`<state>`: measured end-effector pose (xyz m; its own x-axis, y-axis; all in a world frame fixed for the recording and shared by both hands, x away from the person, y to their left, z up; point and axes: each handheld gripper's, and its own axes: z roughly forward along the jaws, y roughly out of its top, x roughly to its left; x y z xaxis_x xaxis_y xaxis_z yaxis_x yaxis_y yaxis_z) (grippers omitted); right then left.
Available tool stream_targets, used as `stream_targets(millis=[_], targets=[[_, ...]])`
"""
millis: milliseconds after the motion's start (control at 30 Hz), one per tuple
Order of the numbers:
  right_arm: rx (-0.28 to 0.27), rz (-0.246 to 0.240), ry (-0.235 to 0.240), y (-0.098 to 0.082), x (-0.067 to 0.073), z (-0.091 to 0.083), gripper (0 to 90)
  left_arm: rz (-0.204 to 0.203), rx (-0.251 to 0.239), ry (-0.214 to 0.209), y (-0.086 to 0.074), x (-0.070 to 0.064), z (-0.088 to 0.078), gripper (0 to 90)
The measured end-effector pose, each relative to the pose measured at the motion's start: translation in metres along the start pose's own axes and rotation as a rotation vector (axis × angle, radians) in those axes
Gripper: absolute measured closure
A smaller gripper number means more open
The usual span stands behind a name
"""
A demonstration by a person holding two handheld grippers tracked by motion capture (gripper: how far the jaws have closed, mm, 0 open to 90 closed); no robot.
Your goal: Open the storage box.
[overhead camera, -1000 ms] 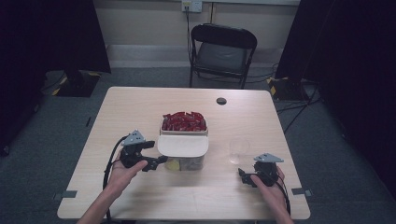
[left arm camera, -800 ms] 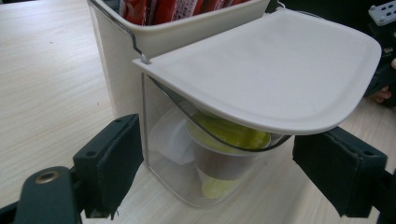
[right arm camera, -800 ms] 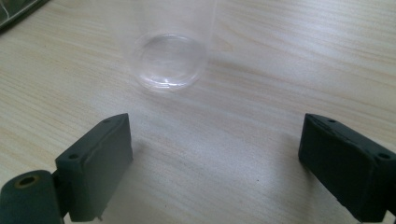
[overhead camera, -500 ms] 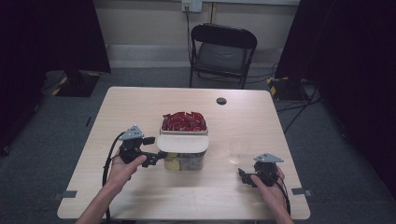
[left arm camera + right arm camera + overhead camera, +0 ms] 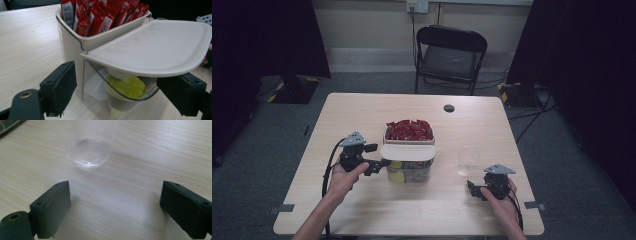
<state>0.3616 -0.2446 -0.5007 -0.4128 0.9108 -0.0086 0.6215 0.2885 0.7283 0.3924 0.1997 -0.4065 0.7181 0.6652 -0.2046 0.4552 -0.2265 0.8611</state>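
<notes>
A white bin (image 5: 387, 137) packed with red sachets (image 5: 408, 130) stands mid-table. In front of it is a clear compartment (image 5: 409, 174) holding coffee pods, under a tilted white lid (image 5: 407, 152). My left gripper (image 5: 376, 158) is open at the compartment's left side. In the left gripper view the left gripper (image 5: 122, 95) has its jaws either side of the clear compartment (image 5: 100, 100), below the lid (image 5: 155, 47), with a green-topped pod (image 5: 125, 86) inside. My right gripper (image 5: 473, 189) rests open near the front right edge. A clear plastic cup (image 5: 91, 150) stands just ahead of the right gripper (image 5: 115, 207).
The clear cup (image 5: 468, 161) sits right of the container. A small dark disc (image 5: 449, 108) lies near the table's far edge. A black folding chair (image 5: 451, 55) stands behind the table. Bare wood (image 5: 352, 120) surrounds the container.
My left gripper has shifted slightly forward, away from the person, along the container's left side. The right gripper and the cup have stayed put.
</notes>
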Motion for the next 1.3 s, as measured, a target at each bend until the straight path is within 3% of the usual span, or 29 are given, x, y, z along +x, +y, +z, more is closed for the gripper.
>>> stream_targets(millis=[133,233,433,667,1000,1300], targets=[[0.0,0.0,0.0,0.0,0.0,0.0,9.3,0.01,0.011,0.008,0.005,0.001,0.0,16.0],[0.0,0.0,0.0,0.0,0.0,0.0,9.3,-0.035,-0.02,-0.028,0.005,0.004,0.001,16.6],[0.0,0.0,0.0,0.0,0.0,0.0,9.3,-0.039,-0.012,-0.019,0.006,0.008,0.002,16.5],[-0.001,-0.001,-0.001,0.0,0.0,0.0,9.3,0.009,0.013,0.008,0.015,0.008,0.002,15.9],[0.0,0.001,0.0,0.0,0.0,0.0,9.3,0.007,0.024,0.006,0.018,0.011,0.006,15.6],[0.0,0.0,0.0,0.0,0.0,0.0,9.3,0.003,-0.002,0.004,0.026,0.012,0.004,15.6]])
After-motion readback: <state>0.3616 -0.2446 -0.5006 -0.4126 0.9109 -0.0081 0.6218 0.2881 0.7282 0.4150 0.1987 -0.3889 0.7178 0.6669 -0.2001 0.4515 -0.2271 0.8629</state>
